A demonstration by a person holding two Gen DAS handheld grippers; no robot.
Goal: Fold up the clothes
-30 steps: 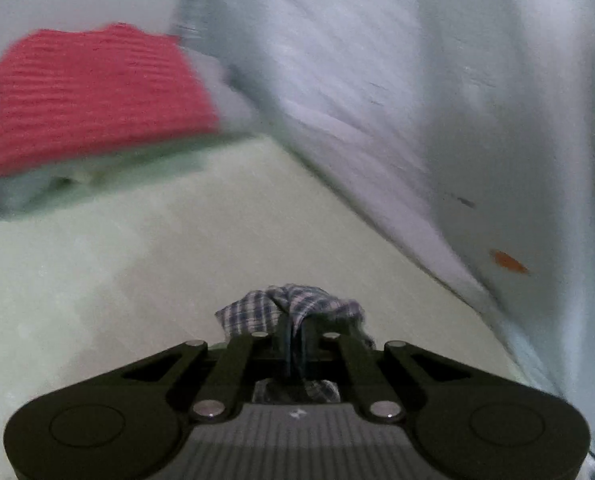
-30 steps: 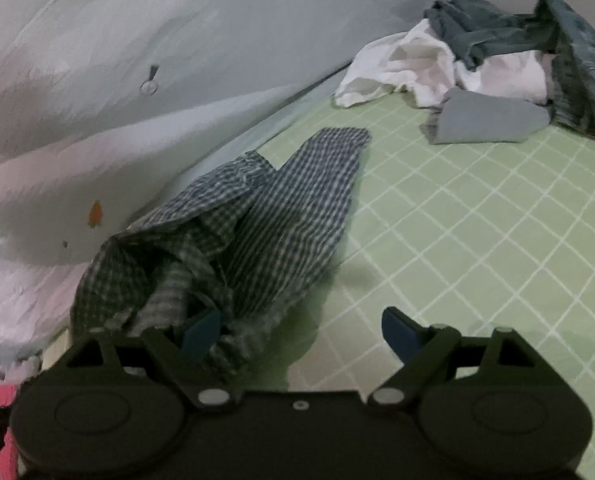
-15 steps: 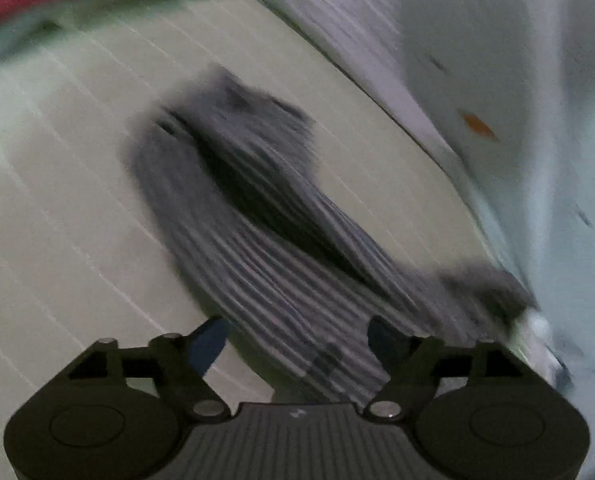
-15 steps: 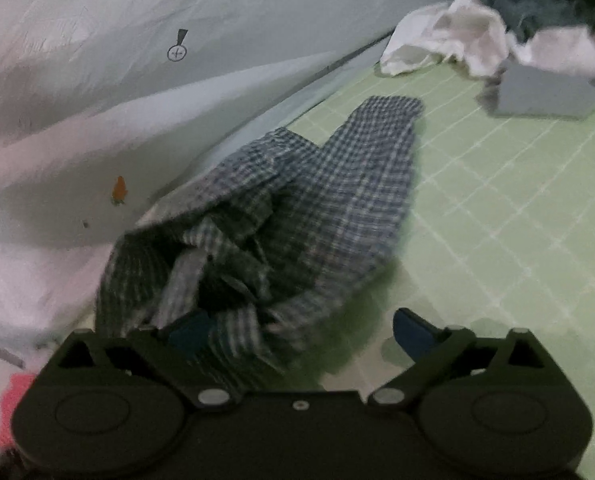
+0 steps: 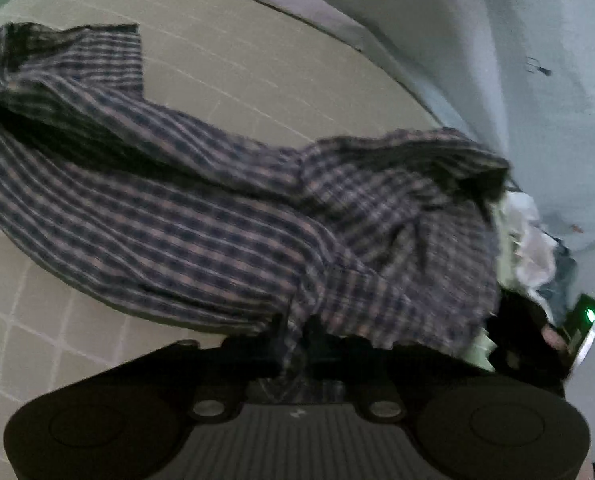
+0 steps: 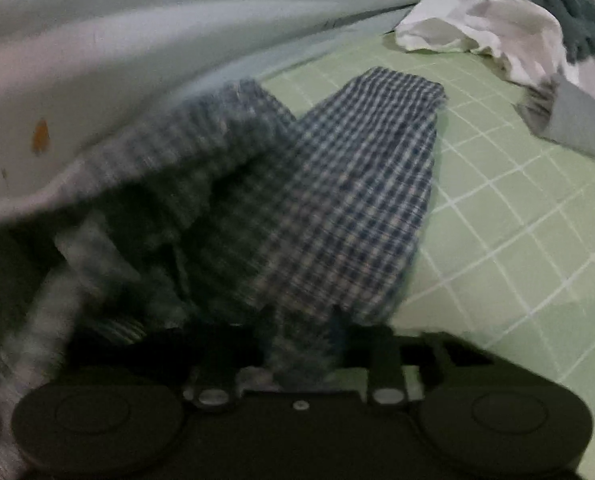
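Blue-and-white checked shorts [image 5: 225, 208] lie crumpled on the green gridded mat [image 5: 257, 60]. In the left wrist view my left gripper [image 5: 293, 340] is shut on the near edge of the shorts, with cloth bunched between the fingers. In the right wrist view the checked shorts [image 6: 337, 200] stretch away over the mat [image 6: 517, 260], and my right gripper [image 6: 301, 332] is shut on their near edge. The fingertips are mostly hidden by cloth in both views.
A pale sheet with small orange carrot prints [image 5: 517, 60] rises along the mat's far side, also in the right wrist view [image 6: 117, 60]. A pile of white and dark clothes [image 6: 497, 32] lies at the back right. The right gripper's body with a green light [image 5: 585, 316] shows at the left view's right edge.
Both grippers were open half a second ago. They have closed on the near edge of the checked shorts. The right gripper moved in closer to the cloth.
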